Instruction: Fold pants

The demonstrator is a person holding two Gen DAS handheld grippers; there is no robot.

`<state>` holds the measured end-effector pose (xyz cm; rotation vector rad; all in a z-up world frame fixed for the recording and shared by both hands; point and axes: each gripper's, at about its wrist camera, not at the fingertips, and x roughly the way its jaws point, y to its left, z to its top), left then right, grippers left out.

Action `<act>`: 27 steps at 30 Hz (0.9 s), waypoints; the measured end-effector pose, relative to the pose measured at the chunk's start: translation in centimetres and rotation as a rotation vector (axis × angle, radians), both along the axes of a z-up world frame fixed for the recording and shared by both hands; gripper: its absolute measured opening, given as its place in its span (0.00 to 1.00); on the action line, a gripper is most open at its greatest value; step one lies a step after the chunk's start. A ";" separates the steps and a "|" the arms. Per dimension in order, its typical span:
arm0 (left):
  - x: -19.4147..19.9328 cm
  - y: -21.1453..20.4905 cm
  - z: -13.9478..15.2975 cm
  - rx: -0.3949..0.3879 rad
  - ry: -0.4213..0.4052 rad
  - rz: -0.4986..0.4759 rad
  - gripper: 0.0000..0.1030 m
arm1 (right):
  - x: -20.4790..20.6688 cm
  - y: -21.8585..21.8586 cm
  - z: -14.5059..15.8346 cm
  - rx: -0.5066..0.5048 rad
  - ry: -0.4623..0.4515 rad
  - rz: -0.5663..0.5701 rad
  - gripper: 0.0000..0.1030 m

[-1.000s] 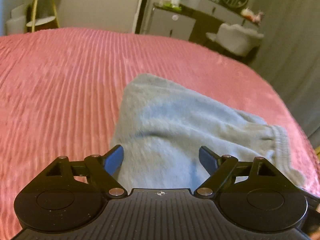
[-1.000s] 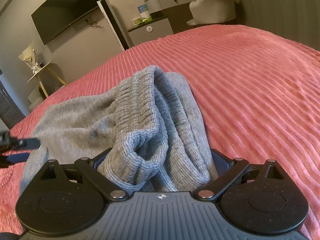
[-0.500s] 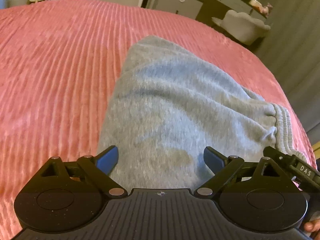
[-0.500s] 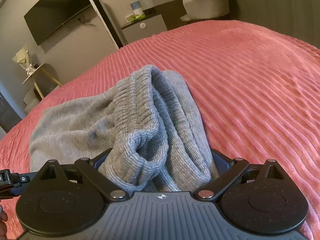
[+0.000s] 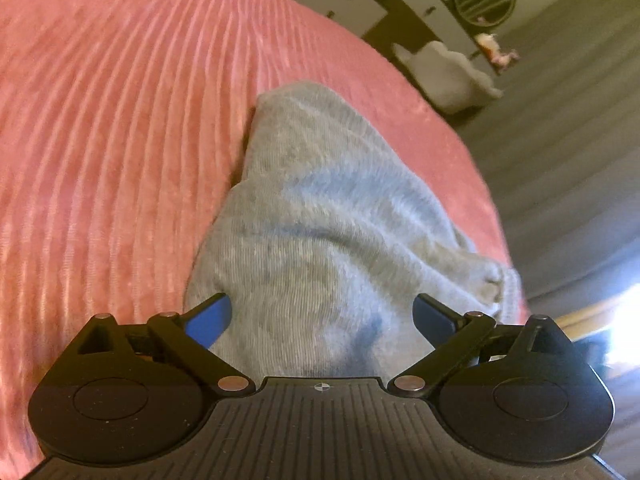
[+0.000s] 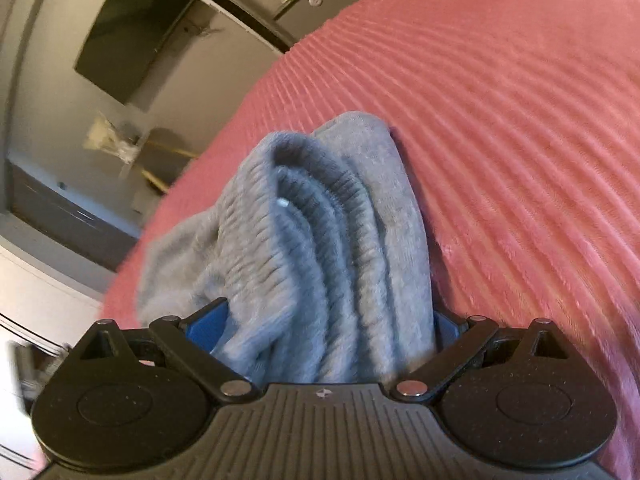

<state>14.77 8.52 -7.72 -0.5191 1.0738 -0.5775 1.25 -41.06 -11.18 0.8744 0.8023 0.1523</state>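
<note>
Jaws opening on left gripper (image 5: 322,322) over grey pants (image 5: 320,216), right gripper (image 6: 326,330) clamping bunched waistband (image 6: 320,248), pink bedspread (image 5: 112,120).

The soft grey knit pants (image 5: 320,216) lie bunched on a surface, one broad smooth-faced fold running away from between the left jaws and tapering to a rounded end. The ribbed elastic waistband (image 6: 320,248), gathered into thick ridges, fills the space between the right jaws and rises beyond them.
</note>
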 end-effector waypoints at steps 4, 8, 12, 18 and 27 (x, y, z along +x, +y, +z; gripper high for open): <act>1.8 2.4 -1.3 -0.147 0.084 -0.026 0.97 | 0.7 -3.4 -1.4 0.235 0.016 0.052 0.94; 3.4 3.0 -2.0 -0.159 0.138 -0.075 0.96 | 1.2 -5.1 -2.5 0.372 0.015 0.128 0.94; 4.3 4.0 -0.6 -0.040 0.085 -0.078 0.96 | 2.3 -4.4 -2.0 0.332 0.064 0.193 0.94; 5.4 4.2 -3.5 -0.104 0.162 -0.100 0.96 | 3.7 -1.9 -1.1 0.206 0.061 0.261 0.94; 7.3 -0.8 -5.5 -0.136 0.147 -0.233 0.98 | 4.1 -1.6 -1.2 0.197 0.079 0.274 0.95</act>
